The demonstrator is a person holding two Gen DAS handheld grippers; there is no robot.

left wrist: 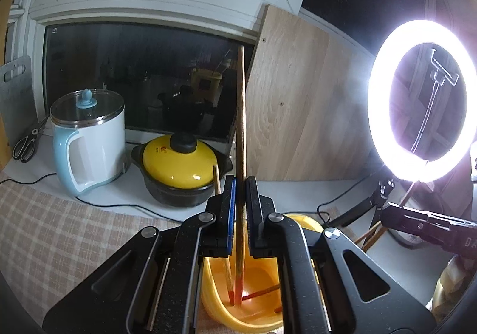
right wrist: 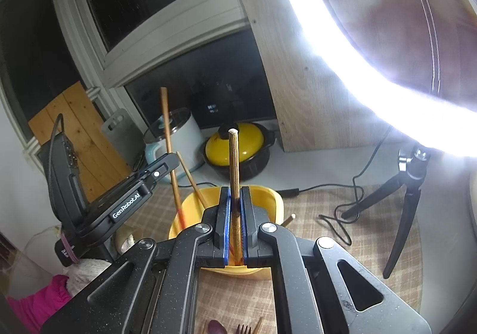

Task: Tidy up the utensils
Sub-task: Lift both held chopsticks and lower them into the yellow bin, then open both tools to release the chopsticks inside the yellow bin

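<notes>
Roughly midway: left gripper (left wrist: pixel 241 185) clamps a long wooden chopstick (left wrist: pixel 242 113) with its red tip inside the yellow plastic holder (left wrist: pixel 214 298), right gripper (right wrist: pixel 235 199) pinches another wooden chopstick (right wrist: pixel 233 167) above it; loose utensils (right wrist: pixel 238 328) remain at 6 o'clock.

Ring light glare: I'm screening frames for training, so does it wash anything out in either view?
Left wrist view: the ring light blooms at right, but the chopstick stays sharp. Right wrist view: it burns out the upper right; the yellow holder stays readable.
</notes>
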